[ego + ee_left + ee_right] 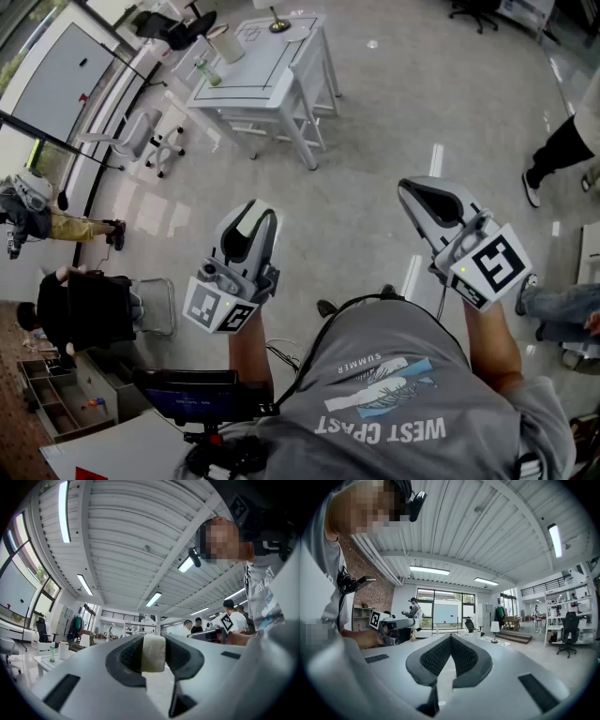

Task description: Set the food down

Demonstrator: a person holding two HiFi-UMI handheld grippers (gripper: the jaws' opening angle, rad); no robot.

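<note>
The left gripper [247, 223] holds a small white food block [153, 653] upright between its jaws. The right gripper [419, 195] has its jaws pressed together with nothing between them. The white worktop [248, 73] stands far ahead, closer to the left jaws.

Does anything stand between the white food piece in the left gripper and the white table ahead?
Nothing visible. The left gripper holds the white food piece; only bare floor separates it from the white table. An office chair stands aside.

Grey T-shirt [403, 394] printed with "WEST COAST" in large white capitals and "SUMMER" in smaller letters, both upside down in the head view.
</note>
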